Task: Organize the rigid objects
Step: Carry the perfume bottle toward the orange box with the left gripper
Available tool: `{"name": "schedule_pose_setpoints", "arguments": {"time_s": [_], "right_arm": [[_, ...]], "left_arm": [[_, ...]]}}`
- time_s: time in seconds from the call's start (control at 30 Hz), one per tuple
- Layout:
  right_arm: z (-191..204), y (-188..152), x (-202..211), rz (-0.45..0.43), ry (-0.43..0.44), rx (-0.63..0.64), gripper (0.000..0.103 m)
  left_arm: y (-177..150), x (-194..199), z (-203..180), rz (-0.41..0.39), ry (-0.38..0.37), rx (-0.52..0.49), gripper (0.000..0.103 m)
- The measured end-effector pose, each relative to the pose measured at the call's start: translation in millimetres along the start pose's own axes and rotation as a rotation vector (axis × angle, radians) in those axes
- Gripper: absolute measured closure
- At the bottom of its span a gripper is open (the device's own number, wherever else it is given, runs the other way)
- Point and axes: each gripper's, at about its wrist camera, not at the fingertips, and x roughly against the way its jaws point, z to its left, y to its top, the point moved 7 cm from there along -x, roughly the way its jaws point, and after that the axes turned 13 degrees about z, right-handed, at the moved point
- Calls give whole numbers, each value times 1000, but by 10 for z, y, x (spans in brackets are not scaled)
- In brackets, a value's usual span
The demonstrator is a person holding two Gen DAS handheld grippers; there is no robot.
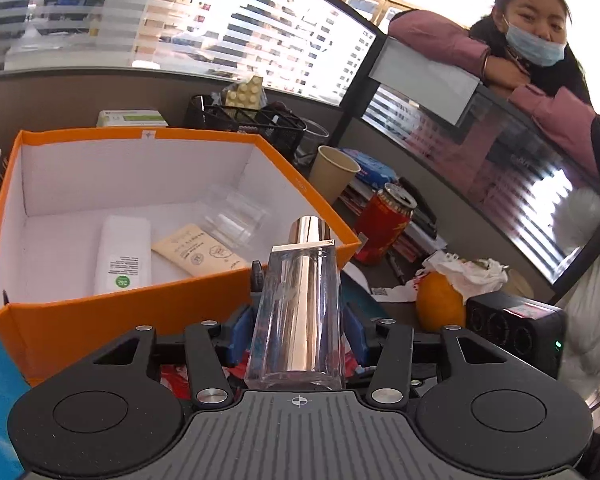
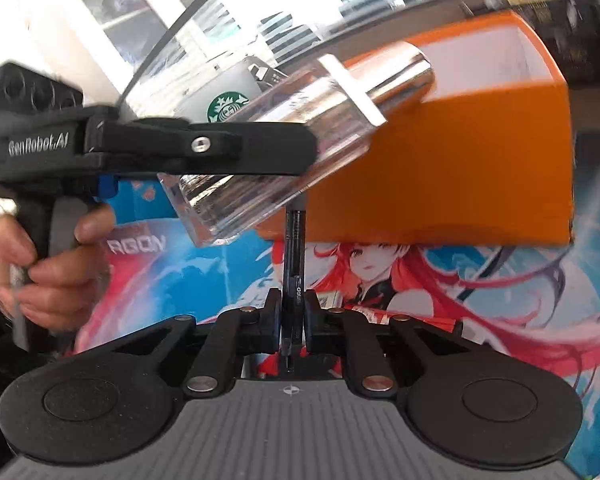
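Left wrist view shows the orange box (image 1: pixel 80 320) already holding a white tube (image 1: pixel 122 254), a beige sachet (image 1: pixel 198 250) and a clear container (image 1: pixel 236 216), while the left gripper (image 1: pixel 298 330) clamps a clear bottle (image 1: pixel 300 312) just short of the rim, and the right gripper (image 2: pixel 293 320) pinches a black pen (image 2: pixel 294 272), both still to go in.

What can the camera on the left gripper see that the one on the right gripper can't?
Only the left view shows inside the orange box: a white tube, a beige sachet and a clear container. It also shows the red can.

Only the right view shows the black pen in the right gripper, and the Starbucks cup.

Both show the box and the clear bottle in the left gripper.
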Motion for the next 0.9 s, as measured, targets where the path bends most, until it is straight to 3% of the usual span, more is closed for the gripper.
{"name": "schedule_pose_setpoints", "arguments": {"time_s": [0.1, 0.27, 0.5, 0.67, 0.73, 0.9], "right_arm": [[-103, -31, -11, 18, 89, -75, 93], [-54, -114, -16, 52, 113, -58, 92], [-122, -389, -103, 175, 105, -109, 91], [-42, -443, -105, 192, 102, -98, 89], [2, -465, -96, 189, 89, -87, 87], [31, -507, -137, 206, 119, -106, 90]], "left_arm": [[1, -31, -13, 0, -8, 3, 56], [-33, -119, -18, 16, -17, 10, 56], [-346, -261, 32, 83, -9, 43, 55], [-406, -293, 123, 79, -23, 85, 57], [-390, -300, 140, 70, 7, 84, 58], [-327, -304, 157, 55, 6, 88, 56]]}}
